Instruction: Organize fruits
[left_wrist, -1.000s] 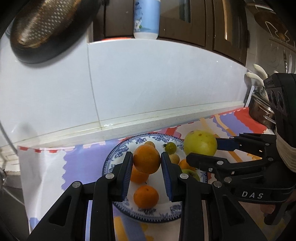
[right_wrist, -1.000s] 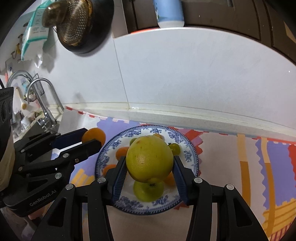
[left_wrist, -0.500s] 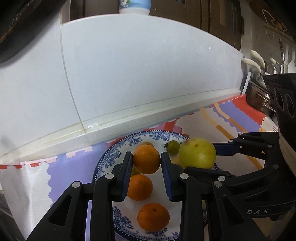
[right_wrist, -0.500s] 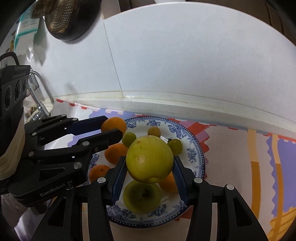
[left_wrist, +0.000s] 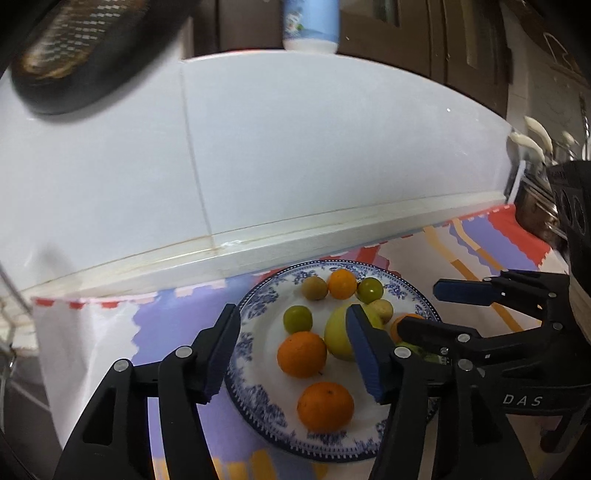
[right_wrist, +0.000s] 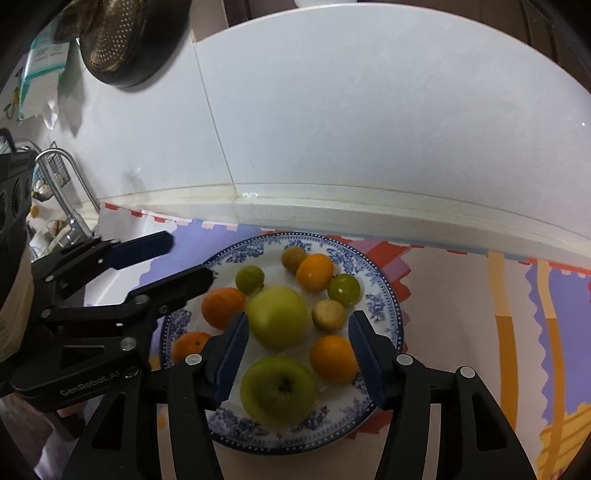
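Orange and yellow-green fruits that we held a second ago now lie released on the blue-patterned plate (right_wrist: 384, 295). Our left gripper (left_wrist: 291, 350) and right gripper (right_wrist: 295, 347) both gape wide, empty. The yellow-green fruit (right_wrist: 279, 317) sits mid-plate; the orange (left_wrist: 302, 353) lies near the plate's left rim.

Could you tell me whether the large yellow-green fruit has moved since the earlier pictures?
Yes. The large yellow-green fruit has gone from the right gripper down onto the blue-patterned plate, among the other fruits.
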